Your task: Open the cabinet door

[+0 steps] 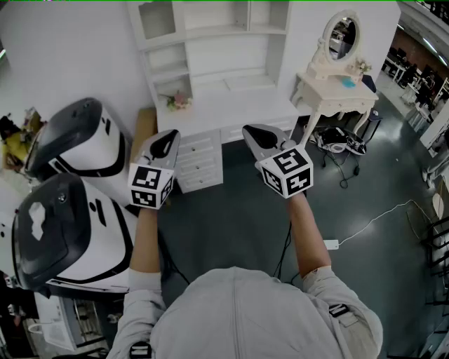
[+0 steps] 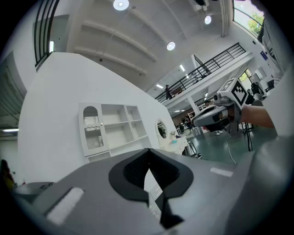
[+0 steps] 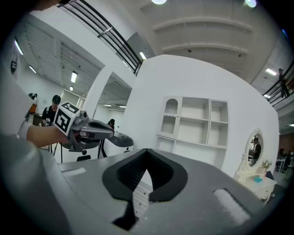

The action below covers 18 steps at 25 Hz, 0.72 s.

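Even, moderately bright light comes from round white ceiling lamps [image 2: 121, 4]. Head view: slightly dim, with soft shadows on the dark grey floor [image 1: 238, 217]. Gripper views: strong fisheye curvature and black corners; the left gripper [image 2: 156, 202] and right gripper [image 3: 138, 199] are soft-focused close up.

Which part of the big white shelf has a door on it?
The tall left compartment. An arch-topped door covers its front. The other compartments beside it are open, with no doors.
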Available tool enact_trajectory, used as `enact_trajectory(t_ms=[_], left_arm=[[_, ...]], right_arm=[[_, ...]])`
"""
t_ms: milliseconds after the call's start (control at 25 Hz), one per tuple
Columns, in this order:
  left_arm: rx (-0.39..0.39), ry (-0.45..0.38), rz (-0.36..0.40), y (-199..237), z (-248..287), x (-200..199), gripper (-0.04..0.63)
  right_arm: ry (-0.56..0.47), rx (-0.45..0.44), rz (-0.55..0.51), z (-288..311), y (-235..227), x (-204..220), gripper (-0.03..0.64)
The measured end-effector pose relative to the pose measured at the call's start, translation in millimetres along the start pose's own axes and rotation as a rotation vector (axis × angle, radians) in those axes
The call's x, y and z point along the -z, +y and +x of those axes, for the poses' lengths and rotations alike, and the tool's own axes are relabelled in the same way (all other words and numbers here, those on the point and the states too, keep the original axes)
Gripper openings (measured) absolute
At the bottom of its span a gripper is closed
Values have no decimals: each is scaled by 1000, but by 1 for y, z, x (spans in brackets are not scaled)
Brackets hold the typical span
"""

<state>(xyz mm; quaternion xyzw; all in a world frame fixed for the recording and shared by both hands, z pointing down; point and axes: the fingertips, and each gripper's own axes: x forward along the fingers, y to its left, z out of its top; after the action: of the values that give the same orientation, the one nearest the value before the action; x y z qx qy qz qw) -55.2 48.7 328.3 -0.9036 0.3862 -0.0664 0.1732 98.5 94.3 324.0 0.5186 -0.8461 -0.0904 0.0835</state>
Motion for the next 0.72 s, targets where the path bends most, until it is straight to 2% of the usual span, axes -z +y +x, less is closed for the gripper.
enact_trajectory(t_ms=[400, 720], left_arm=[[-13, -5, -4, -3, 13, -5, 17], [-21, 6, 2, -10, 26, -9, 17]], right_arm=[[8, 10, -10, -1, -20, 2, 2], [-55, -3, 40, -4, -36, -4, 2]])
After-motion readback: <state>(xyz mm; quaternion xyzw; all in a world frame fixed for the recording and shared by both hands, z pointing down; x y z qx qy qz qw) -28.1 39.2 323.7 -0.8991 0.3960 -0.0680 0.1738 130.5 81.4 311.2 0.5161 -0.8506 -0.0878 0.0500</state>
